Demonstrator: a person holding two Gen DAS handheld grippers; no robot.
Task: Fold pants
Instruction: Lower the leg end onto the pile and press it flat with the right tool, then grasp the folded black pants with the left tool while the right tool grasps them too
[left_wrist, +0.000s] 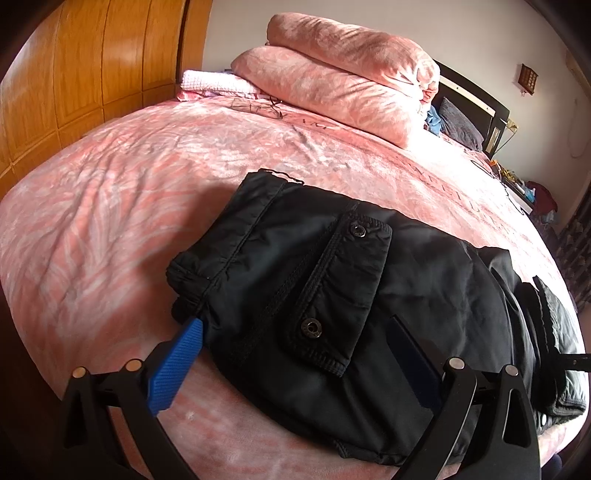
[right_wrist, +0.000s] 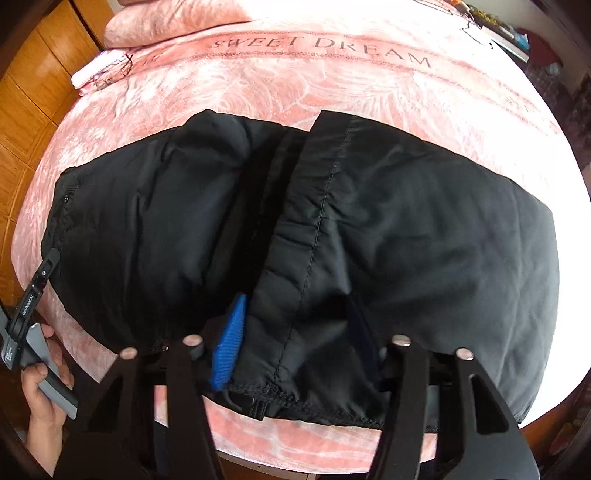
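Black padded pants (left_wrist: 332, 266) lie folded on the pink bed cover (left_wrist: 110, 221), with a snap-button pocket flap on top. My left gripper (left_wrist: 295, 321) stands open, straddling the near left end of the pants. Its blue finger (left_wrist: 177, 365) touches the fabric's corner and the dark one rests on the cloth. In the right wrist view the pants (right_wrist: 424, 221) spread wide, one leg end folded over the middle. My right gripper (right_wrist: 297, 301) is shut on a bunched layer at the near edge, and fabric half hides its blue finger (right_wrist: 229, 343). A hand (right_wrist: 40, 384) holds the left gripper (right_wrist: 37, 280) at the pants' left end.
Two folded pink quilts (left_wrist: 343, 85) and a white-pink cloth (left_wrist: 214, 83) lie at the head of the bed, with eyeglasses (left_wrist: 258, 107) beside them. A wooden wardrobe (left_wrist: 92, 74) runs along the left side. A cluttered bedside stand (left_wrist: 517, 184) sits at the right.
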